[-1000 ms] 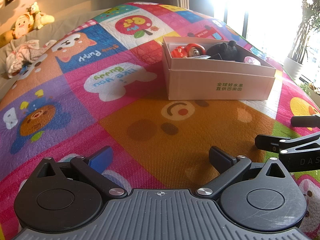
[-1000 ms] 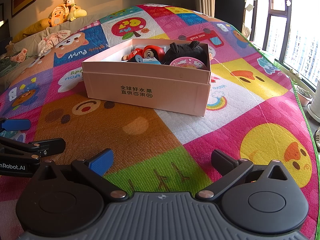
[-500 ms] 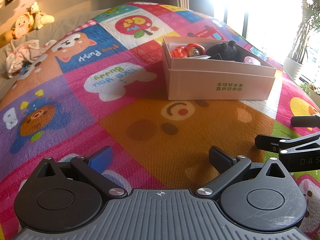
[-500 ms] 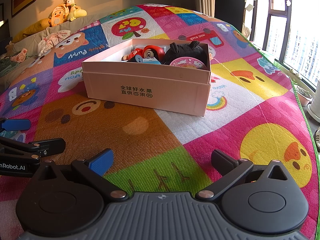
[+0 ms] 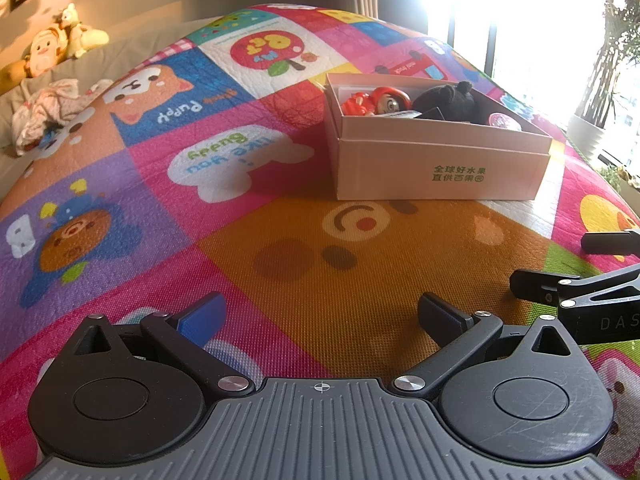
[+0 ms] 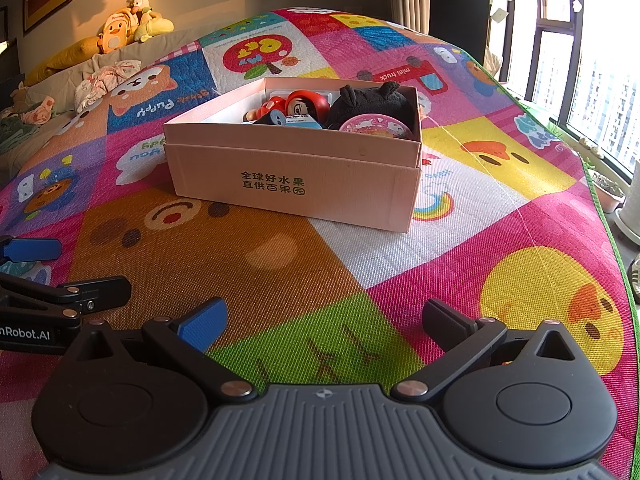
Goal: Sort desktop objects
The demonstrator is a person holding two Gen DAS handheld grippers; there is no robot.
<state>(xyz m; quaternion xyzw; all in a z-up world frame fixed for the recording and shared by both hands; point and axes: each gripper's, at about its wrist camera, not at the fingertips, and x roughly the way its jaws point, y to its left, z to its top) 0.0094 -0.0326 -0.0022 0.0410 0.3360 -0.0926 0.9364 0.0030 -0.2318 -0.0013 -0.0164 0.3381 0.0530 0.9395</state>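
Note:
A pale pink cardboard box (image 5: 440, 168) (image 6: 296, 176) with green print stands on a colourful play mat. In it lie a red doll (image 6: 304, 105) (image 5: 380, 101), a black plush toy (image 6: 372, 104) (image 5: 448, 102), a round pink tin (image 6: 374, 126) and a small blue item (image 6: 276, 117). My left gripper (image 5: 322, 314) is open and empty, low over the mat, well short of the box. My right gripper (image 6: 324, 320) is open and empty too, beside it. Each gripper shows at the edge of the other's view.
The play mat (image 6: 520, 216) covers the whole surface and drops off at the right by the windows. Plush toys (image 6: 128, 24) and crumpled clothes (image 6: 104, 80) lie on a sofa at the far left. Potted plants (image 5: 600, 112) stand by the window.

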